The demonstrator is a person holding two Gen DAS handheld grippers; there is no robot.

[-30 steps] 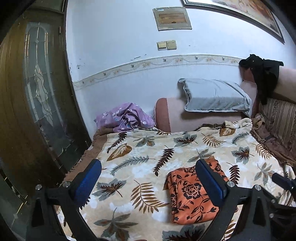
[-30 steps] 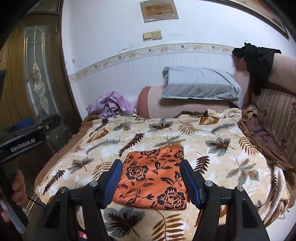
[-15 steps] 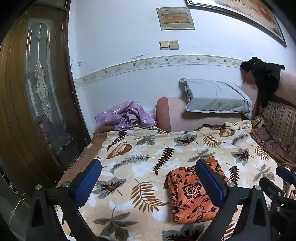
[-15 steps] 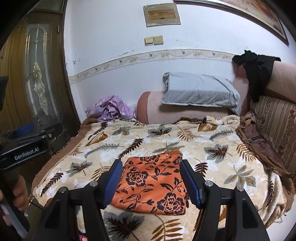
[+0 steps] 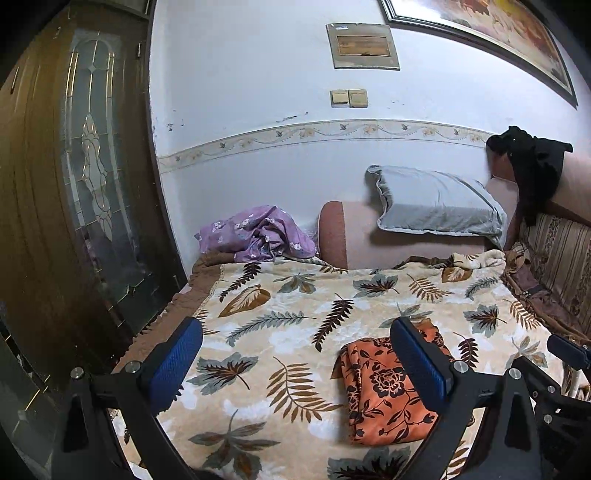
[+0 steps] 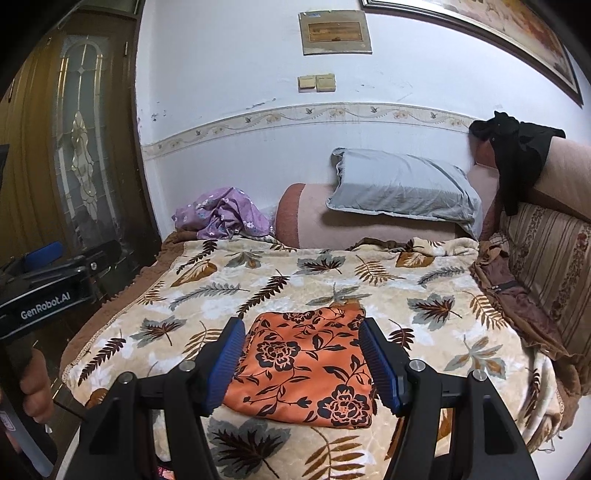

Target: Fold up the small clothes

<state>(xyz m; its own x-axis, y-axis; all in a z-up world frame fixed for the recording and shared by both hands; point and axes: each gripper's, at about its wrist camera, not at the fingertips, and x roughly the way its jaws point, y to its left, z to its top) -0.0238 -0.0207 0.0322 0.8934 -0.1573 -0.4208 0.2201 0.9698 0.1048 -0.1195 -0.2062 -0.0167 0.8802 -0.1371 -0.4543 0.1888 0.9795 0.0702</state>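
Both grippers are seen spread wide with nothing held: the right gripper is poised above the near edge of the bed with its blue pads framing the folded orange cloth in its own view, apart from it, while the left gripper is held further left, its right pad overlapping the cloth in that view and its left pad seen over the blanket's left edge. The cloth, printed with black flowers, is laid flat as a neat rectangle on the leaf-patterned blanket, toward the near side of the bed. The left gripper's body, marked "GenRobot.AI", is seen at the left edge of the right view, gripped by a hand. Beyond the cloth, a crumpled purple garment is heaped at the far left corner of the bed, just beside a pink bolster, on which a grey pillow is propped against the wall. A black garment is draped over the sofa back on the right. A wooden door with a glass panel is seen on the left, and two switches and a framed plaque are mounted on the wall.
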